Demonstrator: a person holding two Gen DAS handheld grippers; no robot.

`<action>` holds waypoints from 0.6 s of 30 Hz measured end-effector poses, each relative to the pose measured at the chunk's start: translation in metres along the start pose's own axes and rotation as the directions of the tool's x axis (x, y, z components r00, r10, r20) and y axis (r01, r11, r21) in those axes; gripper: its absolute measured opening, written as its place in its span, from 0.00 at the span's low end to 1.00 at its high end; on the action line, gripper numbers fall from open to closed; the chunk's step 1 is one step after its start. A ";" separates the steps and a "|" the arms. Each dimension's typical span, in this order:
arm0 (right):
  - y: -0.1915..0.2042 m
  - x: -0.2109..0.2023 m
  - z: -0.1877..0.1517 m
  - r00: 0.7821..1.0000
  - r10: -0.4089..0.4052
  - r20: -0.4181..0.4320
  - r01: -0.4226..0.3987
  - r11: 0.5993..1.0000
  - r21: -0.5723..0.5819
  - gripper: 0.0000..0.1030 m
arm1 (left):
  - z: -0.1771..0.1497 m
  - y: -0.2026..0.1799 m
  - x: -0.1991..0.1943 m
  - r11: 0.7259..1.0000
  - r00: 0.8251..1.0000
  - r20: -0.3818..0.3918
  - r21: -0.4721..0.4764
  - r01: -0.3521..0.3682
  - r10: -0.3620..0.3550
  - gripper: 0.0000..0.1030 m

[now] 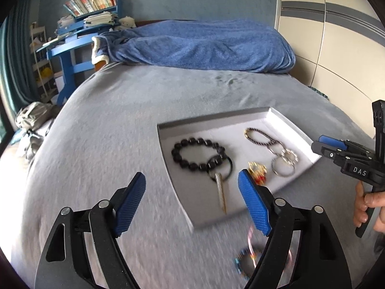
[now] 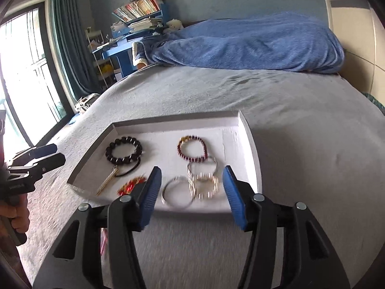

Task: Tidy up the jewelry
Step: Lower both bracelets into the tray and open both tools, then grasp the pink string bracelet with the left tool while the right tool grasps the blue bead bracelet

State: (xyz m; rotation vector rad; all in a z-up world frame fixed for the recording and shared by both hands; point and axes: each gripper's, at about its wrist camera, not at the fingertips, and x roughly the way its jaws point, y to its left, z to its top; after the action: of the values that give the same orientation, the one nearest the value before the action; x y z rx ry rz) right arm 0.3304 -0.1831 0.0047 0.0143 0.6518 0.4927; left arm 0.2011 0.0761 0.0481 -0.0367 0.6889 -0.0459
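Nearest the left wrist camera, the left tool [image 1: 191, 187] hangs over the grey bedsheet [image 1: 96, 125] with its blue ribbed fingers [image 1: 255, 207] spread wide and nothing between them. Just beneath its right finger a blurred multicoloured beaded bracelet [image 1: 245, 260] lies on the sheet outside the shallow white cardboard tray [image 1: 211, 122], apparently the one piece left to put away, and the tool looks placed to go down for it. Inside the tray a black round-bead bracelet [image 1: 197, 154] overlaps a thin black cord loop carrying a long pale metal pendant [image 1: 221, 192]; to their right are a small red-and-gold charm [image 1: 258, 172], a twisted dark cord bracelet [image 1: 261, 136] and a cluster of silver metal rings [image 1: 284, 162]. The pieces lie spread apart, probably so that each stays easy to see and lift. At the frame's right edge, the right tool [image 1: 322, 145] is seen side-on; its gap is hard to judge here.

In the right wrist view, the right tool [image 2: 190, 187] sits at the tray's near edge, its fingers well apart and empty, framing the silver rings [image 2: 178, 191] and a blurred gold-toned bangle [image 2: 204, 184] below. A dark red bead bracelet [image 2: 192, 148] lies beyond them. It seems ready to tidy this group. The left tool [image 2: 55, 154] enters at the left.
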 end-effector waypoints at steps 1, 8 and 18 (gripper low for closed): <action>0.001 -0.003 -0.005 1.000 0.001 -0.004 -0.001 1.000 0.004 0.52 | -0.006 -0.001 -0.003 1.000 1.000 -0.003 -0.006 0.004 -0.004 0.77; 0.008 -0.017 -0.047 0.998 0.012 -0.055 -0.010 0.999 0.040 0.56 | -0.042 -0.012 -0.013 0.999 0.999 -0.045 -0.010 0.031 -0.032 0.77; 0.018 -0.029 -0.088 0.995 0.018 -0.093 -0.011 0.997 0.076 0.61 | -0.057 -0.036 0.000 0.996 0.992 -0.093 0.026 0.082 -0.079 0.76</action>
State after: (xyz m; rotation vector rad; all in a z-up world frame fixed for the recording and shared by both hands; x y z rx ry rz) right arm 0.2514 -0.1927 -0.0457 0.0674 0.7628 0.4848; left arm 0.1639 0.0393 0.0056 -0.0337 0.7783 -0.1364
